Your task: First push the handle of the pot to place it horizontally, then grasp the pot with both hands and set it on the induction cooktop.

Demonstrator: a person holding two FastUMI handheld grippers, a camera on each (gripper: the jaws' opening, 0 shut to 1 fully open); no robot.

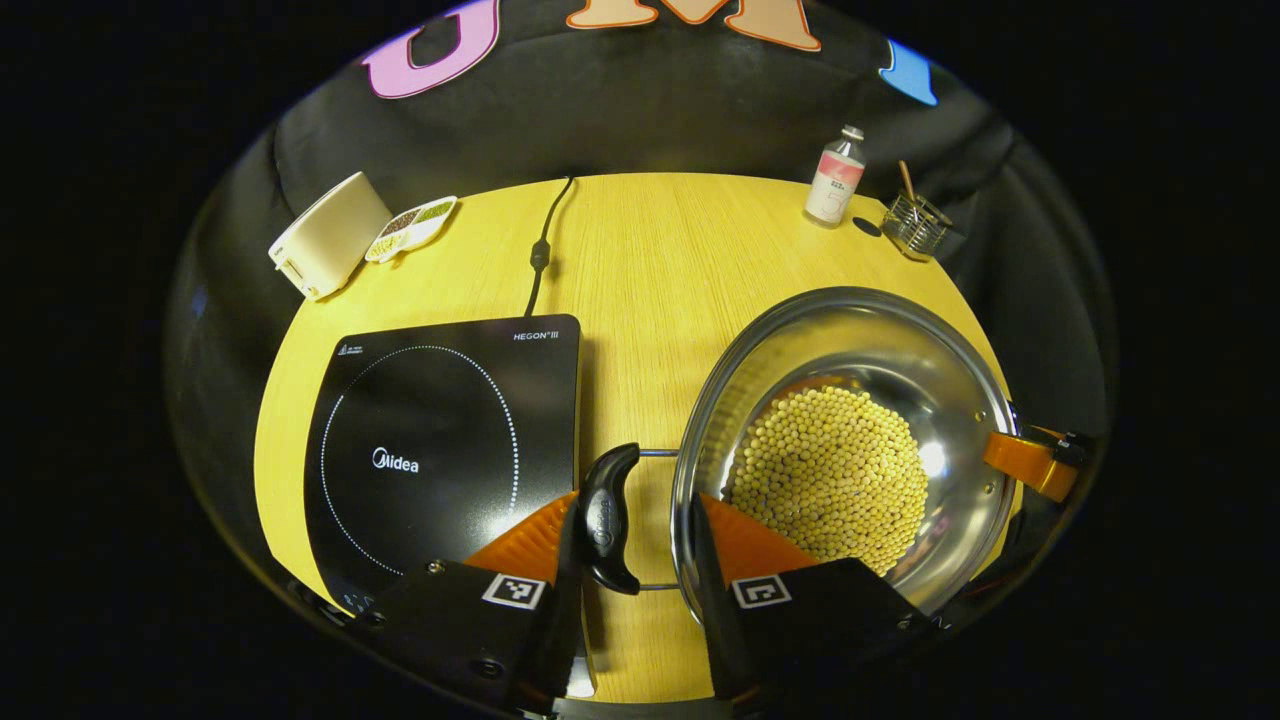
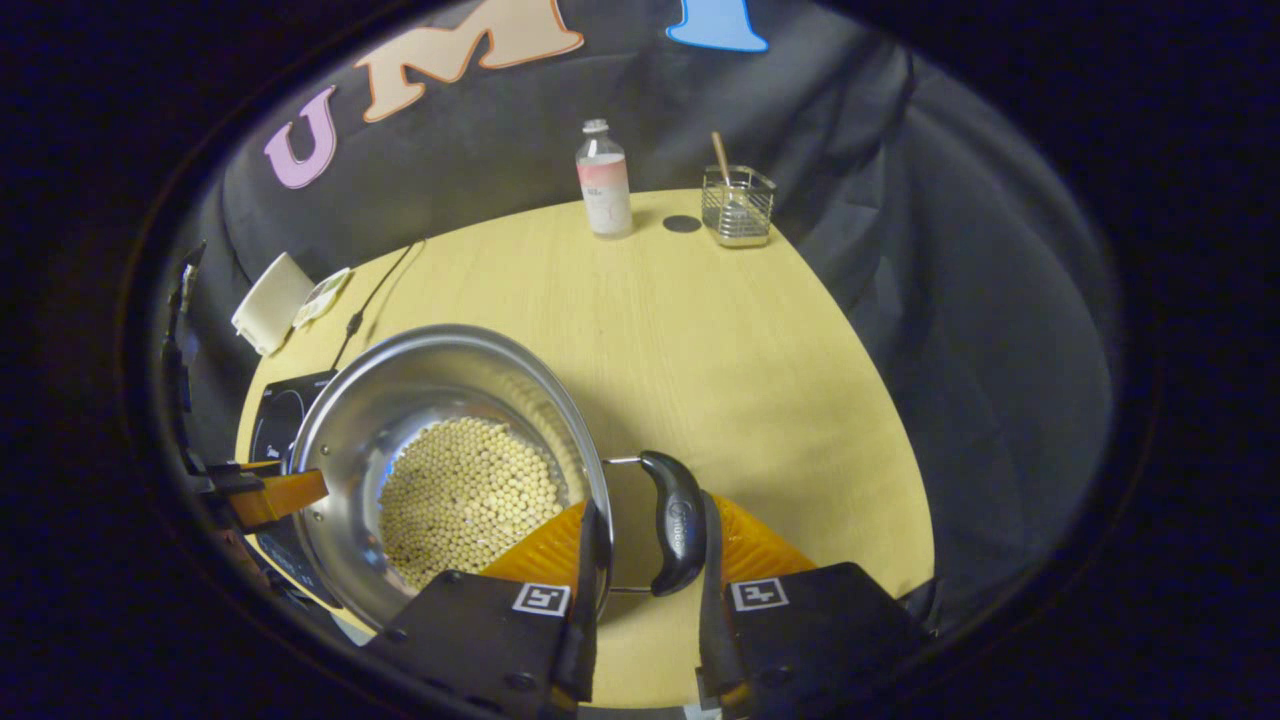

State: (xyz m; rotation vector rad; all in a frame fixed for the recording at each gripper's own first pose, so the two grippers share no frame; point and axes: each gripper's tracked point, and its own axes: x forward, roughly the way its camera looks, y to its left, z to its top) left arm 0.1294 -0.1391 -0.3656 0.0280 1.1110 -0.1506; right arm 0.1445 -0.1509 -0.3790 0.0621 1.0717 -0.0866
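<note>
At the bottom of the left gripper view, the left gripper (image 1: 632, 540) has its two fingers spread around one black side handle (image 1: 610, 518) of the pot (image 1: 850, 330). One finger lies against the handle's outer side; the other reaches over the pot's rim, so the jaws straddle handle and rim with a gap left between them, and I cannot tell whether they are pressing. The handle lies level, out to the side of the pot on its wire loop.

In the right gripper view, the right gripper (image 2: 648, 560) does much the same at the opposite handle (image 2: 676, 520): one finger against the handle's outer side, the other by the rim, spread apart, and the squeeze is not clear there either. The other gripper's finger shows at the pot's far rim, at the left of that frame.

The steel pot holds a bed of pale yellow beans (image 1: 828, 475) and sits on the wooden table (image 1: 660, 260), right of centre in the left gripper view. The black induction cooktop (image 1: 440, 450) lies just beside it, lower left, its cord (image 1: 545, 245) running to the table's far edge.

At the upper left stand a cream box (image 1: 325, 235) and a small dish (image 1: 412, 226). At the upper right stand a bottle (image 1: 836, 176) and a wire holder (image 1: 915, 222).
</note>
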